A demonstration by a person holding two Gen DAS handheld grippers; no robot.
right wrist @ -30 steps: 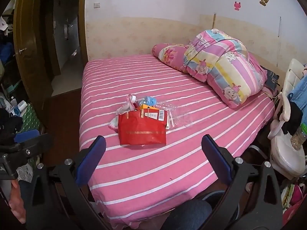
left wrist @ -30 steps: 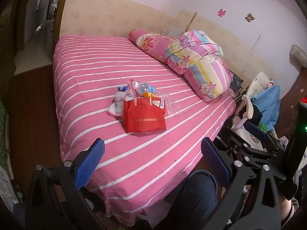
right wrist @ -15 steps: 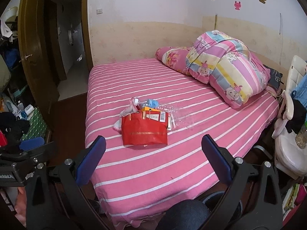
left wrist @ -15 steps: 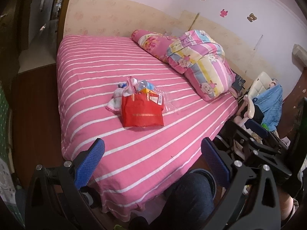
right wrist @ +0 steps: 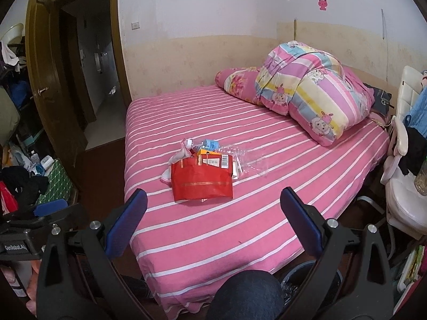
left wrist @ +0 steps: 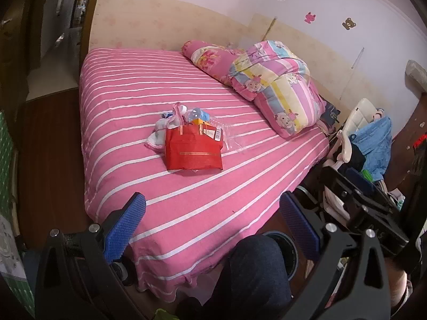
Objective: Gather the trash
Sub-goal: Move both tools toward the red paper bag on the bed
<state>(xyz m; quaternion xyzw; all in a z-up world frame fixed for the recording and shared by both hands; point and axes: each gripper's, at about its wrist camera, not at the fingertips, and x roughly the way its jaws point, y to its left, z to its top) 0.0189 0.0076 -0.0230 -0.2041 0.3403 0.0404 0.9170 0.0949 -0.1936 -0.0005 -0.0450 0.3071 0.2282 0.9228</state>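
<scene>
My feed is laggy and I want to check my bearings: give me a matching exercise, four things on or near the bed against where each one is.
Things:
1. red bag
2. quilt
3. door
4. white chair

Places:
A. right of the bed
B. mid-bed, among the trash
C. left of the bed, open
D. far right corner of the bed, by the wall

Pairs: 1-B, 2-D, 3-C, 4-A

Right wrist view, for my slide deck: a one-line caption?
Open right gripper faces a red bag and clear plastic trash on a pink striped bed.
</scene>
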